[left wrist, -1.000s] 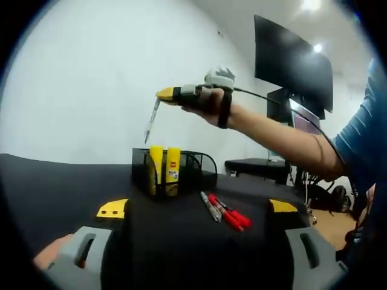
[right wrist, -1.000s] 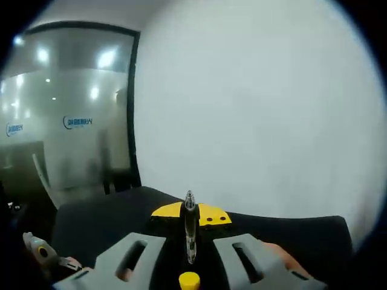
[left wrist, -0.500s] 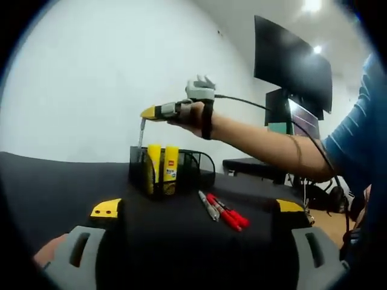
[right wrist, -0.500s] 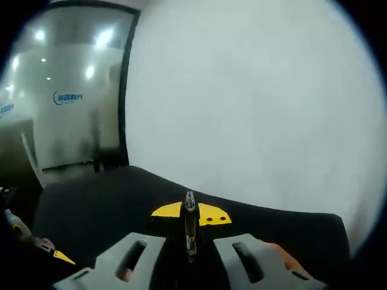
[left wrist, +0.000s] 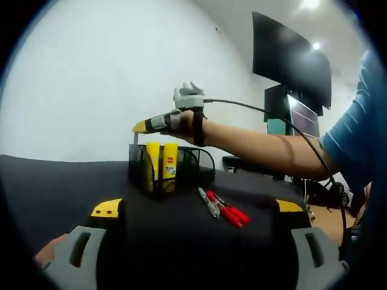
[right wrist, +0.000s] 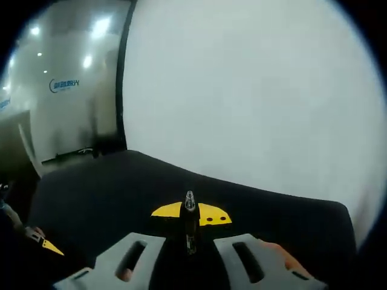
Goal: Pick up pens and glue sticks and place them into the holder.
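A black mesh holder (left wrist: 187, 168) stands on the black table (left wrist: 54, 181) with two yellow glue sticks (left wrist: 162, 167) upright in it. Beside it on the table lie a grey pen (left wrist: 210, 204) and red markers (left wrist: 230, 212). My left gripper (left wrist: 197, 208) is open low in front of them, nothing between its jaws. My right gripper (left wrist: 144, 125), held in a hand, hovers just above the holder's left end, and a grey pen (left wrist: 134, 138) hangs down from it into the holder. In the right gripper view my right gripper (right wrist: 190, 213) is shut on that pen (right wrist: 189, 229).
The person's forearm (left wrist: 260, 145) reaches across from the right, above the loose pens. A dark screen (left wrist: 290, 57) hangs on the white wall, with a desk and monitor (left wrist: 299, 118) further right. A glass partition (right wrist: 60, 90) stands beyond the table's far edge.
My right gripper has come down and leftward with the pen, from well above the holder to just over its rim. The pen's lower end now dips into the holder. My left gripper has barely moved.
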`<state>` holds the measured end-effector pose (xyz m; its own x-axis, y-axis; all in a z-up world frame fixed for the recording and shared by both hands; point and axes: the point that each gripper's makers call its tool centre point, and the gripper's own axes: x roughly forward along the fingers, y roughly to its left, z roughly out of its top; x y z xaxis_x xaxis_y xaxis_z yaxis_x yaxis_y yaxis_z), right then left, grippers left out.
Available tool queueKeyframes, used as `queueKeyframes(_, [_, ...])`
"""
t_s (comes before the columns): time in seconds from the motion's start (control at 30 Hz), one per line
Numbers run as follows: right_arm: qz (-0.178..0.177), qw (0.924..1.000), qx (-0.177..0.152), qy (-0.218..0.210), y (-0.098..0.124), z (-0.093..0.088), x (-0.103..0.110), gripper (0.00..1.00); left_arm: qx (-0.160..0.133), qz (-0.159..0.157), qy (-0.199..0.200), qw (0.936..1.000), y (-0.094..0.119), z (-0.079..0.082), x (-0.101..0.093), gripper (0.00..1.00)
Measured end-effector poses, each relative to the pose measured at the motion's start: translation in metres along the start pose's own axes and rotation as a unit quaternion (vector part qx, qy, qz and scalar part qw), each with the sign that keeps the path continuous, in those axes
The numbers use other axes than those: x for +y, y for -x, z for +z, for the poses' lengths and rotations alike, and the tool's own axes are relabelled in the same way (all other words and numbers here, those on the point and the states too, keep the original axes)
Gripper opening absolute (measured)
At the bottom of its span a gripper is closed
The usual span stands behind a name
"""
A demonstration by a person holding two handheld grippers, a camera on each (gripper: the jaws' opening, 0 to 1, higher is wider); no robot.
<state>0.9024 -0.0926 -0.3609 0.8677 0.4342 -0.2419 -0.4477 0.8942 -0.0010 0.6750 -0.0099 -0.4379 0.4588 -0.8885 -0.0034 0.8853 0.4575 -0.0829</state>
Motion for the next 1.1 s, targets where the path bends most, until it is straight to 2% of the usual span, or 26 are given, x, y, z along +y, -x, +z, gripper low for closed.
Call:
queueKeyframes(0.23, [-0.014, 0.9995, 0.016, 0.024, -0.007, -0.005, 0.000, 0.05, 0.007, 0.000, -0.002, 1.0000, 0.000, -0.002, 0.000, 0.93])
queueKeyframes(0.4, [-0.017, 0.9993, -0.004, 0.032, -0.004, 0.007, 0.000, 0.09, 0.008, 0.000, -0.002, 1.0000, 0.000, -0.002, 0.001, 0.93])
queueKeyframes(0.5, [-0.027, 0.9985, -0.032, 0.035, 0.003, 0.020, -0.003, 0.11, 0.007, 0.000, -0.002, 1.0000, 0.000, -0.002, 0.000, 0.93])
queueKeyframes(0.7, [-0.020, 0.9955, -0.093, 0.007, 0.036, 0.054, 0.001, 0.11, 0.011, 0.000, -0.002, 0.9999, -0.001, -0.004, 0.000, 0.91])
queueKeyframes(0.83, [-0.010, 0.9931, -0.117, -0.002, 0.066, 0.067, 0.011, 0.11, 0.011, 0.000, 0.001, 0.9999, -0.001, -0.004, 0.001, 0.90])
queueKeyframes(0.97, [-0.001, 0.9925, -0.122, 0.001, 0.098, 0.067, 0.025, 0.14, 0.014, 0.004, 0.000, 0.9999, -0.002, -0.005, 0.001, 0.88])
queueKeyframes(1.1, [-0.019, 0.9937, -0.107, 0.027, 0.130, 0.057, 0.030, 0.16, 0.005, 0.010, -0.008, 0.9999, 0.000, -0.001, 0.001, 0.87])
